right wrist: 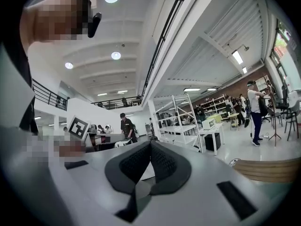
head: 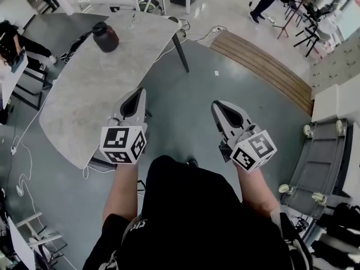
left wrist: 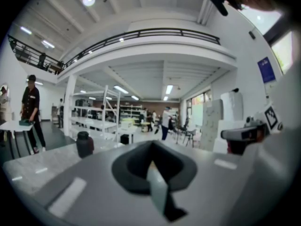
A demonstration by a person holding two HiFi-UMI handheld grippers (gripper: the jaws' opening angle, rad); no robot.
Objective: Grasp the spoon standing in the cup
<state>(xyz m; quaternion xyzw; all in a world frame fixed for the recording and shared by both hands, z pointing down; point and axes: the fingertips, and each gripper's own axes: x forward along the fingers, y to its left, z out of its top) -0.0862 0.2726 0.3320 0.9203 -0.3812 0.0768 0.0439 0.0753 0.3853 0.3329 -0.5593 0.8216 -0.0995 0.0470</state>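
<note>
A dark, rounded cup [head: 105,37] stands on the far part of the grey stone-look table [head: 84,94]; in the left gripper view the cup [left wrist: 84,144] shows far off at the left. I cannot make out a spoon in it. My left gripper [head: 137,93] hovers over the table's near right edge, well short of the cup, its jaws shut [left wrist: 151,144] with nothing between them. My right gripper [head: 216,106] hangs over the floor to the right of the table, jaws together [right wrist: 150,143] and empty.
A grey wheeled trolley [head: 323,162] stands at the right and a wooden platform [head: 264,66] lies beyond it. Cables [head: 22,167] trail on the floor left of the table. White shelving [left wrist: 99,112] and several people fill the hall behind.
</note>
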